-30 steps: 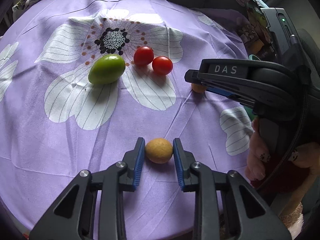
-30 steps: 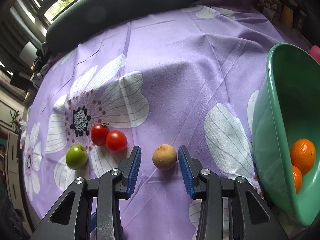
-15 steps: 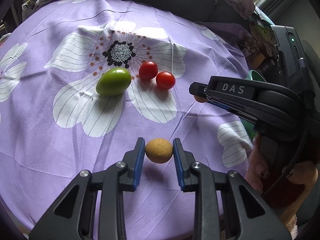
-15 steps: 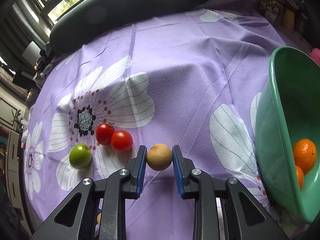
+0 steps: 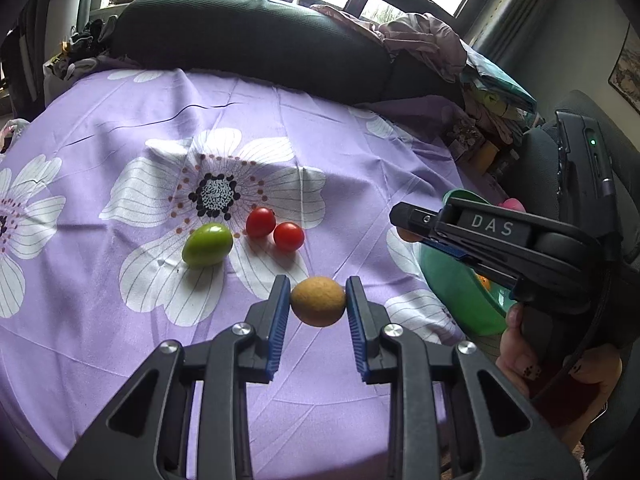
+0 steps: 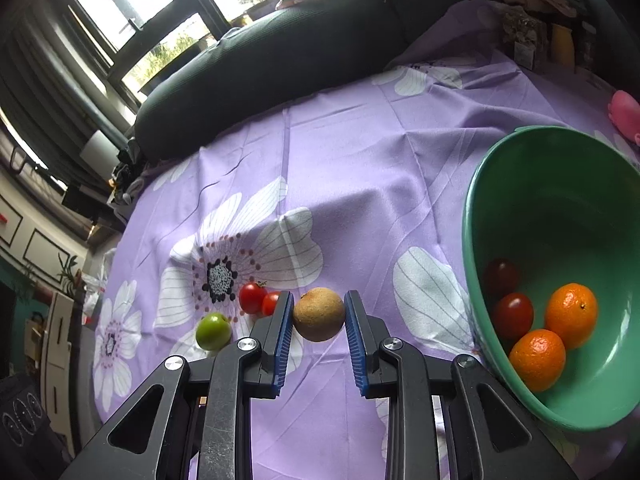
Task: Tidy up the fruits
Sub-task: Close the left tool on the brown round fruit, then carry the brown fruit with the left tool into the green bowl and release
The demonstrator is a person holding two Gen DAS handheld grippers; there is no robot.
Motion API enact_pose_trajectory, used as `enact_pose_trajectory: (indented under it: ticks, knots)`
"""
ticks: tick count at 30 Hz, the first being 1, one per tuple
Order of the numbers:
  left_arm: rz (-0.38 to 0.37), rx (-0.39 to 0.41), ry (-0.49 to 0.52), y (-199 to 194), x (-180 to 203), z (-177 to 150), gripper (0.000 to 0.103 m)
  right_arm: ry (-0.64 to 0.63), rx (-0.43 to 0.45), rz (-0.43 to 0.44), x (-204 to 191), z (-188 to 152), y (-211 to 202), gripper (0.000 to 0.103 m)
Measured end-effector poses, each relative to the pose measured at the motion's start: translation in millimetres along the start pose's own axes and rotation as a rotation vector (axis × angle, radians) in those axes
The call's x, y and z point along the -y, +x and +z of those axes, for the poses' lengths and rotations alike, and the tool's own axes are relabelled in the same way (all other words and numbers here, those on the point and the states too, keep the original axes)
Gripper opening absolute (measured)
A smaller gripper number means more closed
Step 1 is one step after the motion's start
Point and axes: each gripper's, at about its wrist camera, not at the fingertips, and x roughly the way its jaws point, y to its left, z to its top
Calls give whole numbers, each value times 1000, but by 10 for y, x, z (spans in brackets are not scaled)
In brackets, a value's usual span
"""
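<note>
My left gripper (image 5: pixel 318 302) is shut on a tan round fruit (image 5: pixel 318 301) and holds it above the purple flowered cloth (image 5: pixel 120 340). My right gripper (image 6: pixel 319 316) is shut on a brown round fruit (image 6: pixel 319 314), lifted off the cloth. A green fruit (image 5: pixel 207 245) and two red tomatoes (image 5: pixel 261 222) (image 5: pixel 289 236) lie on the cloth ahead of the left gripper; they also show in the right wrist view (image 6: pixel 213 331) (image 6: pixel 252 298). A green bowl (image 6: pixel 560 184) at the right holds two oranges (image 6: pixel 571 315) (image 6: pixel 537 359) and two dark red tomatoes (image 6: pixel 513 314).
A dark cushion (image 5: pixel 248 46) lies along the far edge of the round table. Clutter of cloth and small jars (image 5: pixel 480 152) sits at the far right. The right gripper's body (image 5: pixel 500 240) and the holding hand (image 5: pixel 520 356) fill the right of the left wrist view.
Both grippers have risen with their fruits and tilted up, so the window and cushion now show. The right gripper shut on the brown fruit, and the bowl's contents show more fully.
</note>
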Motion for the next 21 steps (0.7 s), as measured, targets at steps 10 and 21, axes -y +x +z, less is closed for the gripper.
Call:
enact_pose_trajectory:
  ticks: [10, 21]
  knots:
    - [-3, 71, 145, 4, 558, 196, 28, 67, 176, 22, 299, 72, -628, 28]
    - [-49, 50, 257, 247, 1083, 249, 28, 217, 303, -77, 867, 46, -1049, 28]
